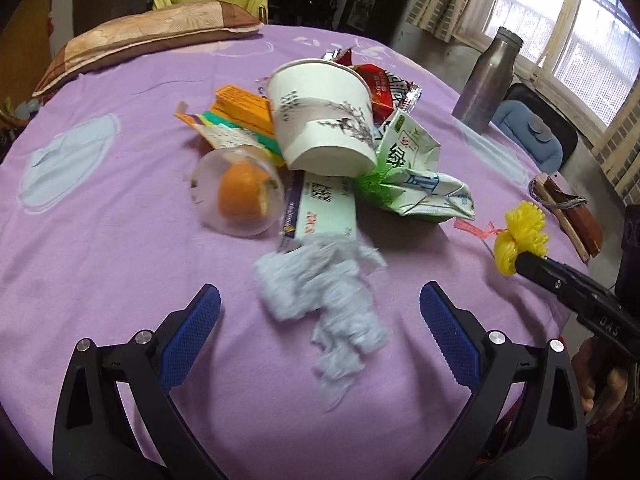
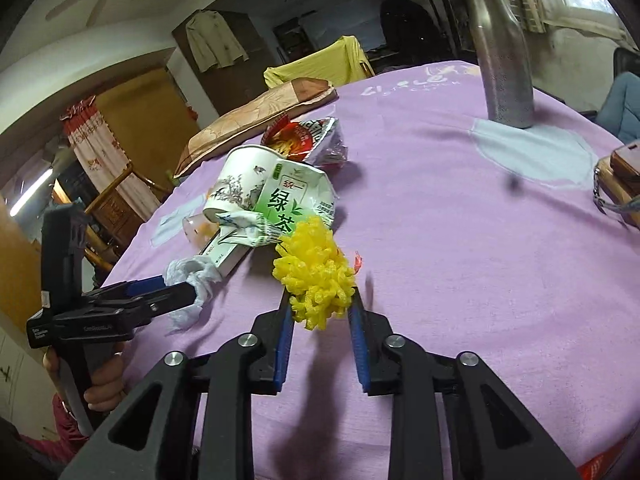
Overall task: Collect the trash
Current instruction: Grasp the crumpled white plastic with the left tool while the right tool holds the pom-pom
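On the purple tablecloth (image 1: 120,240) lies a trash pile: a tipped paper cup (image 1: 320,120), a crushed green tea carton (image 1: 408,168), a clear cup holding orange peel (image 1: 240,196), flat boxes (image 1: 244,108) and a red wrapper (image 1: 384,84). A crumpled white tissue (image 1: 324,300) lies between the wide-apart fingers of my left gripper (image 1: 320,291), which is open. My right gripper (image 2: 320,298) is shut on a yellow mesh net (image 2: 316,268), just right of the pile. The left wrist view shows that right gripper (image 1: 520,258) with the net (image 1: 520,236) at its tip.
A steel bottle (image 1: 486,84) stands at the table's far right. A brown pillow (image 1: 140,40) lies at the far left edge. A wooden item with a cord (image 1: 568,208) sits near the right edge. A chair with a blue cushion (image 1: 532,132) stands beyond the table.
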Demonstrator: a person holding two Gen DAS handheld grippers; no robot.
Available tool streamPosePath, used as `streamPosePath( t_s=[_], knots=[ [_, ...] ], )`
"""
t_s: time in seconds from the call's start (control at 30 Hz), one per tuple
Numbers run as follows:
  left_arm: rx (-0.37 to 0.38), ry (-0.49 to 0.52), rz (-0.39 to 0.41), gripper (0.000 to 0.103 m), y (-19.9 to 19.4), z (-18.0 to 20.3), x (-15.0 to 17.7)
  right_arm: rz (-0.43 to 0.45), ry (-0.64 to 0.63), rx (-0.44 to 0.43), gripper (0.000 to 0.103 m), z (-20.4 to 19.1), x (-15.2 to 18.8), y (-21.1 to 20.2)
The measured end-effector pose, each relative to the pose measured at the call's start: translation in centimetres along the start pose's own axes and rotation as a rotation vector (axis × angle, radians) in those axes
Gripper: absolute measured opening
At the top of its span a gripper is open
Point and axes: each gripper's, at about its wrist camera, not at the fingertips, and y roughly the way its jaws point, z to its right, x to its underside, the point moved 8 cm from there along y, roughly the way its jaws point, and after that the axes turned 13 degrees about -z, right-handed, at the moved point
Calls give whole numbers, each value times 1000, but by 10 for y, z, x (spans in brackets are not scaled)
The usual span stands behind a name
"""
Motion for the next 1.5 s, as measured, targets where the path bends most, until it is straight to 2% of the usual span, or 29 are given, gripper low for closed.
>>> streamPosePath(
  t_s=[0.07, 0.13, 0.2, 0.23, 0.37, 0.4, 0.47, 0.57, 0.6, 0.63, 0.67, 1.0, 1.3, 1.5],
  knots=[
    [5, -1, -11, 96, 5, 2, -4, 1, 3, -2, 35, 1, 0, 1],
    [1, -8, -15, 96, 8, 1, -5, 3, 12, -5, 43, 2, 0, 2],
    [5, -18, -17, 90, 9, -2, -5, 11, 22, -2, 62, 5, -2, 0],
    [9, -21, -18, 88, 9, -3, -5, 16, 25, 1, 64, 5, -2, -1],
    [4, -18, -1, 63, 6, -6, -5, 14, 32, 10, 71, 6, -5, 2],
    [8, -10, 2, 55, 5, -6, -4, 13, 34, 12, 71, 6, -5, 3],
    [15, -4, 9, 46, 3, -5, -4, 7, 35, 17, 71, 6, -5, 5],
    [26, -1, 31, 43, -5, -7, 0, -1, 34, 33, 71, 7, -5, 9],
    [26, -2, 40, 43, -8, -7, 2, -3, 30, 36, 66, 7, -4, 11],
    [27, -3, 50, 43, -13, -9, 3, -6, 24, 35, 55, 6, -4, 11],
    [27, -4, 58, 43, -17, -10, 5, -11, 20, 33, 30, 6, -4, 12],
    [54, 32, 110, 43, -46, 8, 9, 108, -9, 37, 30, -5, -5, -38],
    [86, 126, 136, 43, -62, 57, 14, 212, 7, 69, 30, 6, 10, -98],
    [120, 223, 139, 43, -67, 106, 24, 276, 51, 123, 30, 32, 33, -146]
  ],
)
